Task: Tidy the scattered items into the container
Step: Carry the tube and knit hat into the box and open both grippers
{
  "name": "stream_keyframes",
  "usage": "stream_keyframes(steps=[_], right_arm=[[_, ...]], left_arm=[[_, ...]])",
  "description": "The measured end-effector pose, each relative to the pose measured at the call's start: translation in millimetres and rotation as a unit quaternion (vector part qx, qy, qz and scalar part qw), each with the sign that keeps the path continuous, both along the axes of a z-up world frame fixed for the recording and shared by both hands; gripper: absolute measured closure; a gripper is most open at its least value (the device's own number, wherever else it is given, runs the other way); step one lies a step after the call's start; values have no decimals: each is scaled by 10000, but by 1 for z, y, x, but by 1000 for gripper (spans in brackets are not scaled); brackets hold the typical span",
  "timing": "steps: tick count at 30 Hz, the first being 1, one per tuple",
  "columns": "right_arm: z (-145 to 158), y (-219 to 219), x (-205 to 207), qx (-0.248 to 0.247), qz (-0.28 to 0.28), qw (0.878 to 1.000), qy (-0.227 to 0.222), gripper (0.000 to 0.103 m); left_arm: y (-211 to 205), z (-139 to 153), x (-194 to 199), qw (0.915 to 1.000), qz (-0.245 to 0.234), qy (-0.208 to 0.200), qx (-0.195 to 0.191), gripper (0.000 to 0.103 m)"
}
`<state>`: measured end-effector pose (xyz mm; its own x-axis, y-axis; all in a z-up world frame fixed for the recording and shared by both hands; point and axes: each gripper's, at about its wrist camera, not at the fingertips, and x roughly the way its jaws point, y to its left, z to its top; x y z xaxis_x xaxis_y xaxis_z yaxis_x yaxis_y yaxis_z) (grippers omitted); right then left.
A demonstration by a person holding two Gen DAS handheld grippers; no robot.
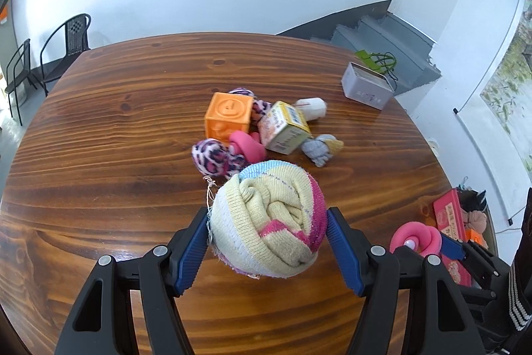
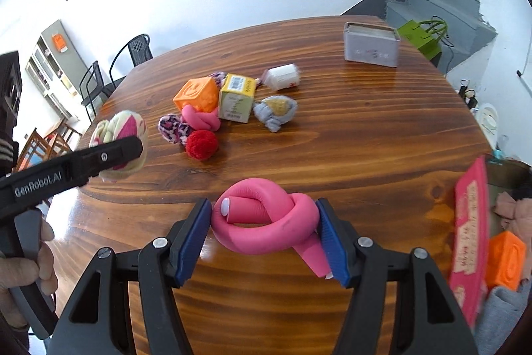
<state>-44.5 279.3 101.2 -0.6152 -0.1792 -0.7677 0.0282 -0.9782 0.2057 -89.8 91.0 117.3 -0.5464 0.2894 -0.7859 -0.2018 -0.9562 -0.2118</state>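
The left gripper point(image 1: 267, 235) is clamped on a rolled striped sock point(image 1: 266, 222), cream, white and pink, which fills the lower middle of the left wrist frame and hides the table surface directly behind it; in the right wrist frame the same sock point(image 2: 119, 128) shows at the left edge, half covered by the black gripper body. The right gripper point(image 2: 264, 227) is closed on a knotted pink foam roller point(image 2: 262, 225), one end poking down past the right pad and partly hidden behind it. Both held items sit above the wooden table point(image 1: 116, 128), but whether either touches it cannot be told. At the centre of the table lies a cluster: an orange cube point(image 1: 228, 118), a small yellow carton point(image 1: 284, 127) tilted against it, a second pink knotted roller point(image 1: 247, 147), a leopard-print sock ball point(image 1: 212, 157), a grey sock bundle point(image 1: 319, 150) and a white roll point(image 1: 311, 108). A red pompom point(image 2: 201, 143) shows only in the right wrist view; the striped sock blocks it in the other. A grey tin point(image 2: 371, 45) stands apart toward the upper right. The container point(image 2: 508, 175) sits at the far right edge, off the table, cut by the frame; inside, a pink box point(image 2: 467, 238), another orange block point(image 2: 505, 258) and some fabric are only partly visible and distorted.
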Motion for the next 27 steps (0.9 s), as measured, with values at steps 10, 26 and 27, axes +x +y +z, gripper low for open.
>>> stream_keyframes(steps=[10, 26, 27], right_arm=[[23, 69, 39, 74, -525, 9983, 228, 35], [36, 203, 96, 177, -1573, 9871, 234, 35], [35, 211, 99, 167, -1621, 9864, 213, 35]], left_arm=[[67, 7, 24, 9991, -429, 23, 52, 33], [200, 10, 49, 9913, -1292, -41, 246, 33], [211, 11, 50, 9903, -1364, -34, 266, 33]])
